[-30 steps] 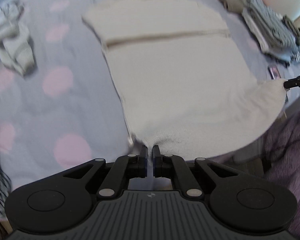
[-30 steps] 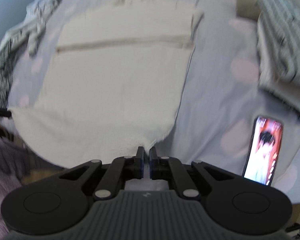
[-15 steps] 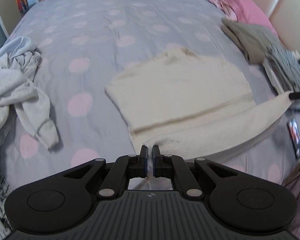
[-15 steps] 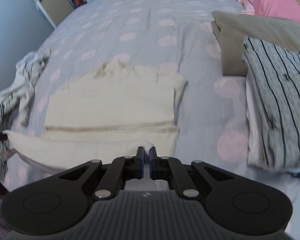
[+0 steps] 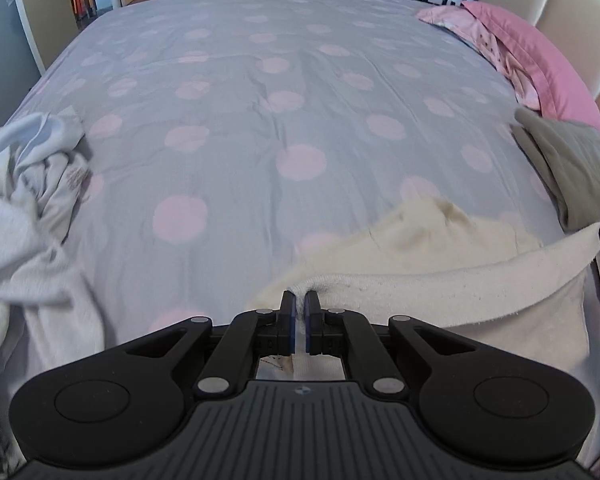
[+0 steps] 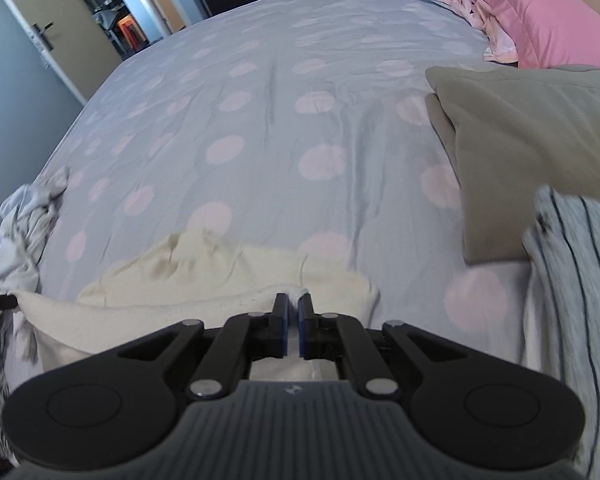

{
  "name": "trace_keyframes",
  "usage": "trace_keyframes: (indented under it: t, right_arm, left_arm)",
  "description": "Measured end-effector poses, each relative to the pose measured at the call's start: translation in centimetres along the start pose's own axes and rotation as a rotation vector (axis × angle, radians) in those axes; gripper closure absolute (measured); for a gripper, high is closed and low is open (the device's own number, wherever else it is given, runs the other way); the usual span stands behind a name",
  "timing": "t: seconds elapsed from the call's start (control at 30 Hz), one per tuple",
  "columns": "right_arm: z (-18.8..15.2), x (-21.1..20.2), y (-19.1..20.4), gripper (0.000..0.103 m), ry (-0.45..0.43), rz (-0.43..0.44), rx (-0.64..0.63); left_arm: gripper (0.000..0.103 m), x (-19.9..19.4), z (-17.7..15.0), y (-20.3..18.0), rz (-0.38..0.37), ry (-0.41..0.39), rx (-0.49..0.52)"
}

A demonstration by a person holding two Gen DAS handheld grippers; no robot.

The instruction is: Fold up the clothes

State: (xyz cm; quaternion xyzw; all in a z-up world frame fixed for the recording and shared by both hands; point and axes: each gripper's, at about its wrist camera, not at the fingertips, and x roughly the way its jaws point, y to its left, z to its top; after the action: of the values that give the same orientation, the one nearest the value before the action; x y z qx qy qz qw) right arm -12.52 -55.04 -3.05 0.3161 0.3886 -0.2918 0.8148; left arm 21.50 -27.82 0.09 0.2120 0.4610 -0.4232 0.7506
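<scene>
With the left gripper [image 5: 299,312] and right gripper [image 6: 291,312] each clamped on a corner of the cream garment [image 5: 440,276] over the bed [image 5: 260,120], uneven pulling could skew the fold.

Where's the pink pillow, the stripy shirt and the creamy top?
pink pillow [image 6: 540,4], right wrist view, its flat middle.
stripy shirt [image 6: 580,280], right wrist view, middle of the folded front.
creamy top [image 5: 440,280], left wrist view, the lifted edge.
</scene>
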Motion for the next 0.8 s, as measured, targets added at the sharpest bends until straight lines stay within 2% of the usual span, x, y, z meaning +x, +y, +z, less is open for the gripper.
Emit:
trace_keyframes:
  t: [0.2,0.43,0.53,0.7,0.8]
  right_arm:
    - [3.5,5.3,-0.7,0.098,0.025,-0.031,0.045]
    - [4.2,10.7,-1.4,0.098,0.053,-0.051,0.074]
    - [4.3,11.7,-1.6,0.096,0.041,-0.066,0.091]
    - [4.8,11.1,-1.6,0.092,0.009,-0.075,0.114]
    - [4.5,10.1,-1.0,0.092,0.002,-0.067,0.087]
  left_arm:
    - [0.101,4.8,3.2,0.6,0.013,0.022,-0.018]
    - [0.1,10.2,3.3,1.5,0.037,0.082,-0.065]
    - [0.099,10.6,3.2,2.1,0.034,0.063,-0.107]
    - [0.099,9.3,3.6,2.9,0.038,0.034,-0.154]
    - [0.098,8.1,3.6,2.4,0.027,0.011,-0.131]
